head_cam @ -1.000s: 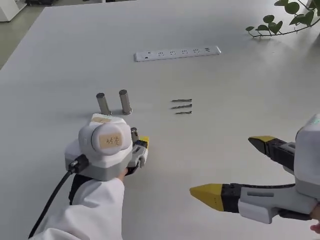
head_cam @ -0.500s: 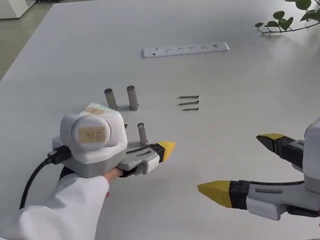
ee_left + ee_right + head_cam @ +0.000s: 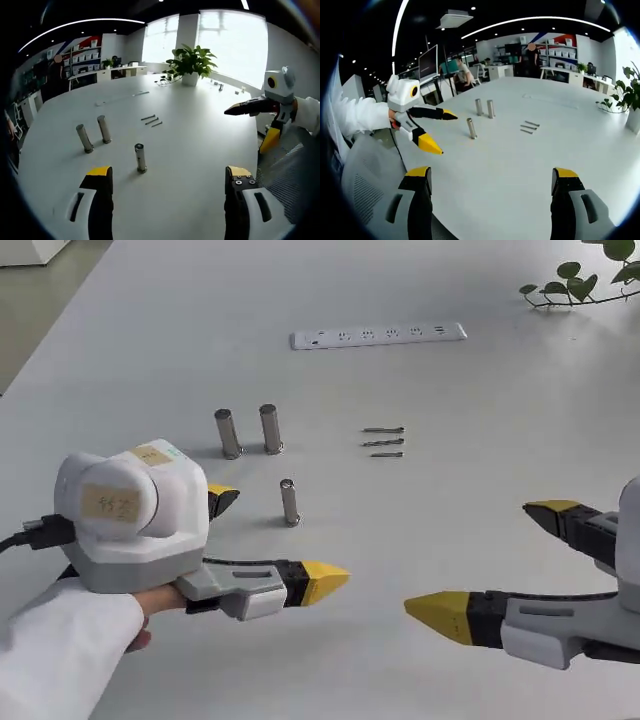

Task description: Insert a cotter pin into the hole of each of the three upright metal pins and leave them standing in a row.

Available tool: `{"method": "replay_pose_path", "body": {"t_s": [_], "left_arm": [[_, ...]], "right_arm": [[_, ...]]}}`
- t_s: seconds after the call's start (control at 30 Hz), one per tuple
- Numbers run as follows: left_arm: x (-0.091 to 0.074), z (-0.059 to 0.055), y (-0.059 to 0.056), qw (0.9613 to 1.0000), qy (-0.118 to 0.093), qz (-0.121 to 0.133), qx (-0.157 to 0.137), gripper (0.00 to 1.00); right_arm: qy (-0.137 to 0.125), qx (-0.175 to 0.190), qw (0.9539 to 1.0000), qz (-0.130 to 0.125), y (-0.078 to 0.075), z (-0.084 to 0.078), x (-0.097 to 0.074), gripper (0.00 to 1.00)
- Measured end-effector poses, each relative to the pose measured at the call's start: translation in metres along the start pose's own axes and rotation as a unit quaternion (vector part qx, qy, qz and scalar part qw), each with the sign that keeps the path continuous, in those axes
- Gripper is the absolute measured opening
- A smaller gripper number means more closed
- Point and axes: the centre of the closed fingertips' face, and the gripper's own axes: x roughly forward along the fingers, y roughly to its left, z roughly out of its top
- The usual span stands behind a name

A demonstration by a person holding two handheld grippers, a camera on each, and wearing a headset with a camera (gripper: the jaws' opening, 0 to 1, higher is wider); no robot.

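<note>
Two upright metal pins stand side by side at the back. A third metal pin stands alone a little in front of them, to their right. Three cotter pins lie in a stack of parallel lines on the white table, right of the pins. My left gripper is open and empty, just in front of the third pin. My right gripper is wide open at the near right, holding nothing. Its own view has the pins and cotter pins far ahead.
A white power strip lies across the table behind the pins. Plant leaves reach in at the far right corner. The table has bare room between the cotter pins and the right gripper.
My left gripper has let go of the third pin, opened, and drawn back toward the near left. That pin now stands free. The right gripper has hardly moved.
</note>
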Motion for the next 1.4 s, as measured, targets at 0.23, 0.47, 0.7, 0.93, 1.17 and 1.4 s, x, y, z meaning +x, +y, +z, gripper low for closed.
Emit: {"method": "replay_pose_path", "body": {"t_s": [0.23, 0.47, 0.7, 0.93, 1.17, 1.4], "left_arm": [[-0.01, -0.002, 0.001, 1.0, -0.001, -0.004, -0.004, 1.0], [-0.018, -0.002, 0.001, 0.9997, -0.016, -0.001, -0.017, 0.99], [-0.026, 0.004, 0.007, 0.9977, -0.042, 0.015, -0.05, 0.99], [-0.041, 0.008, 0.014, 0.9964, -0.047, 0.031, -0.063, 0.99], [-0.055, 0.003, 0.013, 0.9948, -0.056, 0.026, -0.081, 0.99], [-0.07, -0.004, 0.016, 0.9939, -0.052, 0.038, -0.089, 0.99]], "right_arm": [[0.009, 0.002, 1.0, -0.003, -0.006, -0.001, 0.001, 0.99], [0.035, -0.026, 0.999, -0.006, -0.018, -0.001, 0.001, 0.99], [0.069, -0.097, 0.9929, 0.003, -0.032, 0.011, 0.009, 0.99], [0.122, -0.179, 0.9747, 0.054, -0.04, 0.019, 0.023, 0.89], [0.163, -0.227, 0.9558, 0.092, -0.047, 0.019, 0.048, 0.72], [0.197, -0.274, 0.9322, 0.13, -0.046, 0.013, 0.078, 0.7]]}}
